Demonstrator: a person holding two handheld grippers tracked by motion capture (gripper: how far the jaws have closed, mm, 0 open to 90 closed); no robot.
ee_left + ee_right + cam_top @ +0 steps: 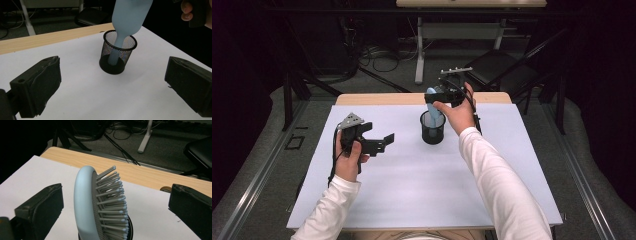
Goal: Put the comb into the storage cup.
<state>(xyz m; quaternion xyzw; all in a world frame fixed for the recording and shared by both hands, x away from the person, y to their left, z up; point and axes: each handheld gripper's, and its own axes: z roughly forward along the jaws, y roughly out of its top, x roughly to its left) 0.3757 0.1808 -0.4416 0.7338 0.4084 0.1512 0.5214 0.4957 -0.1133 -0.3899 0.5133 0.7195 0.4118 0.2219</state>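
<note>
Pale blue plastic hairbrush (128, 17) standing handle-down in black mesh cup (115, 53); right gripper (443, 94) fingers wide, releasing. Left gripper (379, 141) fingers wide, idling. Next: right withdrawing upward without tipping cup.

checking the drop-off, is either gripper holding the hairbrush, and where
Neither holds it. The hairbrush stands handle-down in the mesh cup, between the open right gripper jaws, untouched.

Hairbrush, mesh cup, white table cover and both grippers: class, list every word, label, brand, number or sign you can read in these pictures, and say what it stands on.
None: no readable text stands on anything here.
Pale blue hairbrush: plain, no brand or label.
Black mesh cup: no label.
White table cover: blank.
Left gripper and right gripper: no lettering to be made out.
</note>
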